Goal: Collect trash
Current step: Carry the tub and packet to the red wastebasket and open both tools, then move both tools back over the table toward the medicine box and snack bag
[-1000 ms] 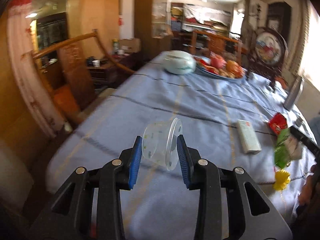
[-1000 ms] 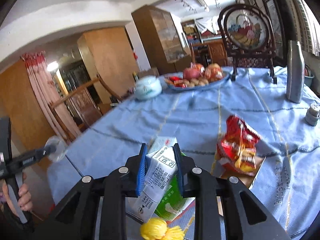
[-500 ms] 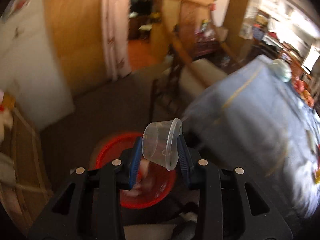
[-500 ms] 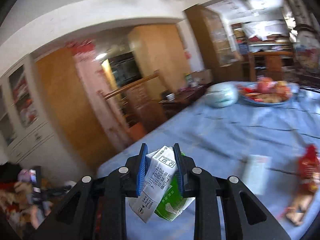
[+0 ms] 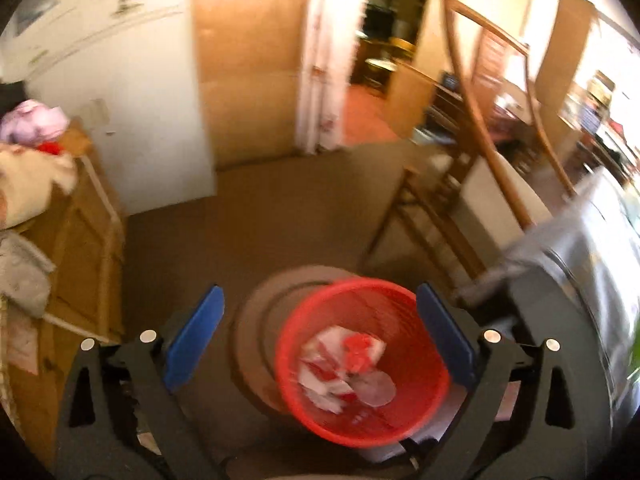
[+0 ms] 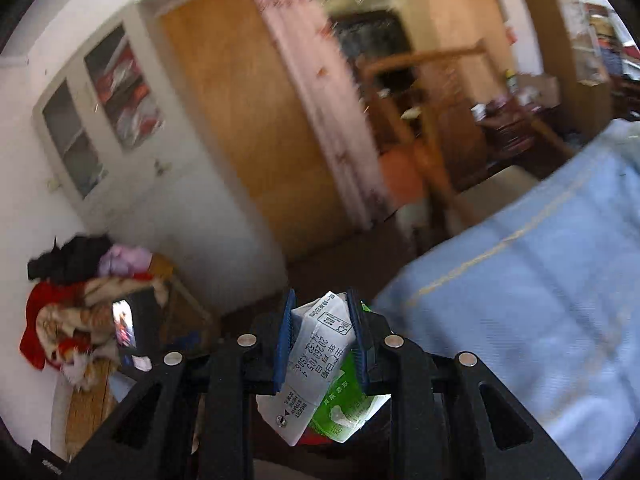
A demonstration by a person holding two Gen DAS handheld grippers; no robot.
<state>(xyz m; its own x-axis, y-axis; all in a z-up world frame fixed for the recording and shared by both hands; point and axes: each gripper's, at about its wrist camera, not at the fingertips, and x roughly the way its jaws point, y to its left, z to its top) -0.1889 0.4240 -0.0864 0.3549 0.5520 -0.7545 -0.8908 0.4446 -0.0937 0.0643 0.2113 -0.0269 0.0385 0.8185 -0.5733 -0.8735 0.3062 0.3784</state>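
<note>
Two grippers differed: left gripper (image 5: pixel 318 344) gaped wide above the red bin (image 5: pixel 362 364); right gripper (image 6: pixel 322 344) clamped a carton (image 6: pixel 320 356), probably binned next.

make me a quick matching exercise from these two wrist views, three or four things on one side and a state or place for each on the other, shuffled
Things:
1. left gripper
2. right gripper
3. clear plastic cup
4. red mesh bin

States or places:
a. lying in the bin among wrappers
b. standing on the floor
c. open, holding nothing
d. clamped on a flattened drink carton

Pairs: 1-c, 2-d, 3-a, 4-b
</note>
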